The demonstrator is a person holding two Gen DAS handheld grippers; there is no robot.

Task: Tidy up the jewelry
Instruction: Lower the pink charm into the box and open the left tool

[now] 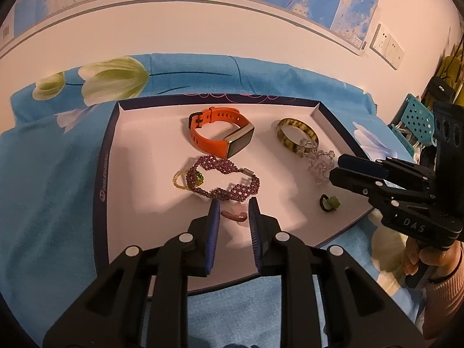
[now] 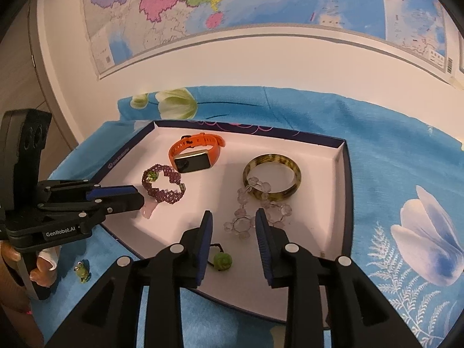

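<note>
Left gripper (image 1: 233, 213): I see its jaws parted, holding nothing, hovering low over the near part of the tray with a pink piece lying between the blue pads

Right gripper (image 2: 234, 221): jaws apart here too, nothing held; I have it poised over the tray's near right area, with the clear bead chain just beyond the tips

Tray (image 1: 139, 133): shallow box lid, white inside with dark blue walls, resting on the blue flowered cloth (image 1: 52, 174)

Orange watch (image 1: 220, 133): lies toward the far middle of the tray, strap looped, dark screen facing the near right in my left view

Purple beaded bracelet (image 1: 223, 179): lies just nearer than the watch, almost touching its strap; a green bead sits at its left end, beside a small yellow bead loop (image 1: 178, 179)

Pink piece (image 1: 235, 215): small and curved, on the tray floor just nearer than the purple bracelet; what it is, I cannot tell

Mottled bangle (image 2: 272, 177): brown and yellow, flat on the far right of the tray

Clear bead chain (image 2: 255, 206): draped over the bangle's near edge and trailing toward my right gripper

Green ring (image 2: 221, 261): dark band with a green stone, on the tray floor under my right gripper, by its left finger

Small green charm (image 2: 82, 272): off the tray, on the cloth near the hand holding the left gripper

Wall map (image 2: 232, 5): hangs on the wall behind the table
</note>
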